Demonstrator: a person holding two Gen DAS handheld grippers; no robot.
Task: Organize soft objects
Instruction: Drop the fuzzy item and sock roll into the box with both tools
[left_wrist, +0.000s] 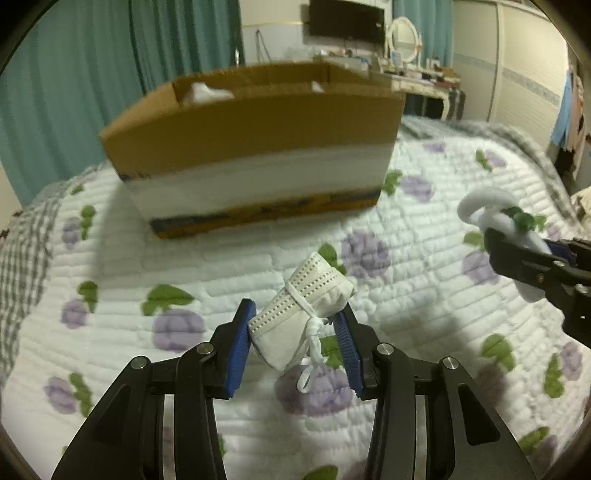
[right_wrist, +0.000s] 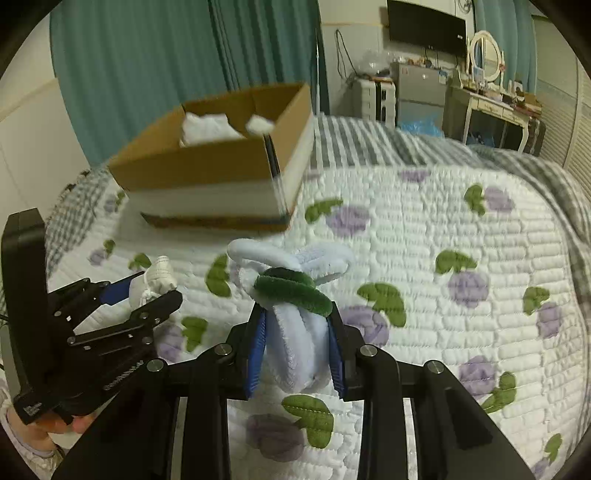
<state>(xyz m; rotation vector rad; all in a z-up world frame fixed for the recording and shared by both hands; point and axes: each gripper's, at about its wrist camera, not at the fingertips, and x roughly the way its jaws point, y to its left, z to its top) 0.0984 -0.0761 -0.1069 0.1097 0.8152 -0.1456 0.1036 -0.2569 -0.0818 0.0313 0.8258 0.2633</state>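
Both hands have picked something up, and the step now is carrying it to the box. The left gripper (left_wrist: 297, 325) has its jaws closed about halfway around a folded white face mask (left_wrist: 306, 314) tied up with its own string. The mask is squeezed between the blue pads and looks lifted just off the bed. The right gripper (right_wrist: 297, 325) has its jaws pinched onto a soft bundle (right_wrist: 291, 295) — fluffy white loops with a fuzzy green band wrapped around the middle. It sticks out past the jaws toward the box.

The cardboard box (left_wrist: 255, 122) sits on the far side of the bed, a little to the left. Its top is open and some white soft things (right_wrist: 207, 127) are already inside, so I think part of the tidying is done. Next, each gripper needs to go up and forward, over the near wall of the box, and then let go. The wall is tall, so a low hand could bump it or push the box away.

The bed has a white quilt (left_wrist: 424, 295) with purple flowers and green leaves, and a gray checked blanket (right_wrist: 369, 144) lies beyond it. Teal curtains (left_wrist: 92, 74) hang behind the box. Far off to the right are a dark screen (left_wrist: 347, 22) on the wall and a desk with a round mirror (left_wrist: 404, 35).
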